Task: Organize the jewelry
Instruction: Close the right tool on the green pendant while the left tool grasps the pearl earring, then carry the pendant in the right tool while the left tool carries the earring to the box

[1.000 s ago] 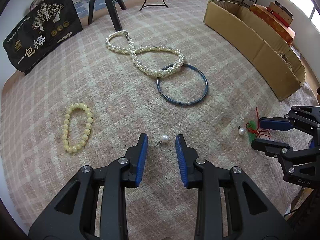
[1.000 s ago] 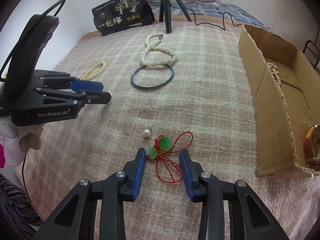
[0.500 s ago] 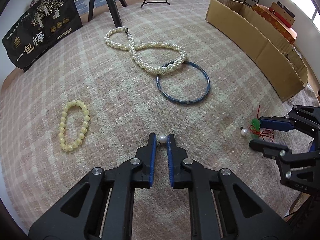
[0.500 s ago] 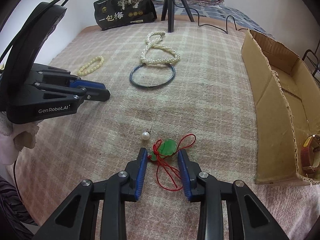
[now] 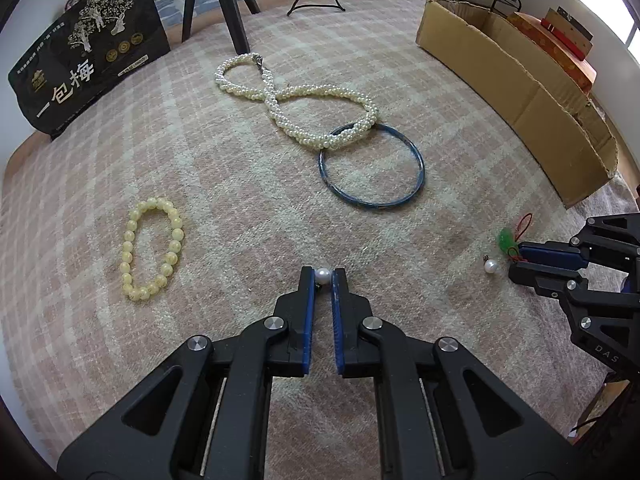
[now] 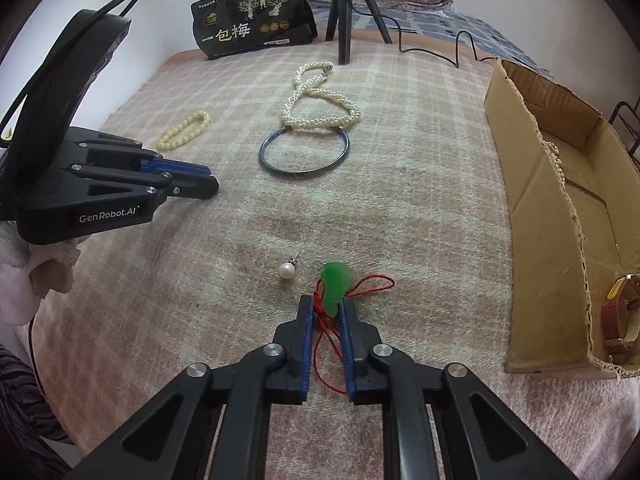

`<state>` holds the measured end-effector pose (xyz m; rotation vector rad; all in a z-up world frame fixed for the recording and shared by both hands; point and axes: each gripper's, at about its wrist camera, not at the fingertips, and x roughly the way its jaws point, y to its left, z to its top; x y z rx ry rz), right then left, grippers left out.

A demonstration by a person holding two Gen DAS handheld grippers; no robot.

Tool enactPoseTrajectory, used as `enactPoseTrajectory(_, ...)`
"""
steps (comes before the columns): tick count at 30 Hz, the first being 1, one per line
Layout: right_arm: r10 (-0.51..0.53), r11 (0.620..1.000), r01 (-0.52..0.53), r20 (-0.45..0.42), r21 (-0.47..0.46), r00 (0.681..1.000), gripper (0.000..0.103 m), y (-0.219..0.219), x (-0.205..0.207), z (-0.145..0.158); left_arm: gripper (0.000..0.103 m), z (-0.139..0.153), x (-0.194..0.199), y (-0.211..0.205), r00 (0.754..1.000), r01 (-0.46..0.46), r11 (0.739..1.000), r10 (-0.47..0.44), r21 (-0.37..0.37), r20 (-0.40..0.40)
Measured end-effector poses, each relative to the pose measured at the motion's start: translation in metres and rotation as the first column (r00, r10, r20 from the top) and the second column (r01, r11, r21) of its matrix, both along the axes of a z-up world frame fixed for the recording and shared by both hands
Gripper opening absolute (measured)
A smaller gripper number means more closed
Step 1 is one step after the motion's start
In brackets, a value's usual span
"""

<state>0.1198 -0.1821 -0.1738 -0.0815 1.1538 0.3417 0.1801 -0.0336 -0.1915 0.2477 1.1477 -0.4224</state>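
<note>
On the pink checked blanket, my left gripper (image 5: 322, 277) is shut on a pearl earring (image 5: 322, 274), pinched at the fingertips. My right gripper (image 6: 326, 305) has its jaws closing, and the pads press a green pendant (image 6: 336, 280) on a red cord, which stands up between the tips. A second pearl earring (image 6: 287, 270) lies just left of the pendant. Farther off lie a twisted pearl necklace (image 5: 296, 100), a blue bangle (image 5: 370, 168) and a yellow bead bracelet (image 5: 150, 248).
An open cardboard box (image 6: 540, 208) stands along the right, with a brown-strapped watch (image 6: 620, 312) and a pearl strand (image 6: 556, 160) inside. A black printed bag (image 5: 88, 64) and a tripod (image 5: 232, 12) stand at the far edge, with a black cable beyond.
Both pairs of jaws have closed: the left onto the pearl earring, the right onto the green pendant, which has tipped upright. Neither hand has shifted.
</note>
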Motion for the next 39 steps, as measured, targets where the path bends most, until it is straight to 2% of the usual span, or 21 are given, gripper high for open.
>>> enactPoseTrajectory(11,0.0,1.0,0.0,0.034,0.019,0.999,0.01,-0.003,-0.005,0.012,0.006,0.012,-0.004,0.013,0.999,-0.041,0.999,0.041,-0.025,0.011)
enactPoseTrajectory(30,-0.037,0.997,0.025,0.166,0.076,0.985,0.01,-0.025,-0.007,0.074,0.006,0.077,0.0,0.039,0.983,-0.139,0.976,0.157,-0.17,0.094)
enactPoseTrajectory(39,-0.099,0.992,0.078,0.223,0.103,0.97,0.01,-0.06,-0.001,0.107,0.006,0.105,-0.017,0.006,0.984,-0.084,0.968,0.118,-0.235,0.133)
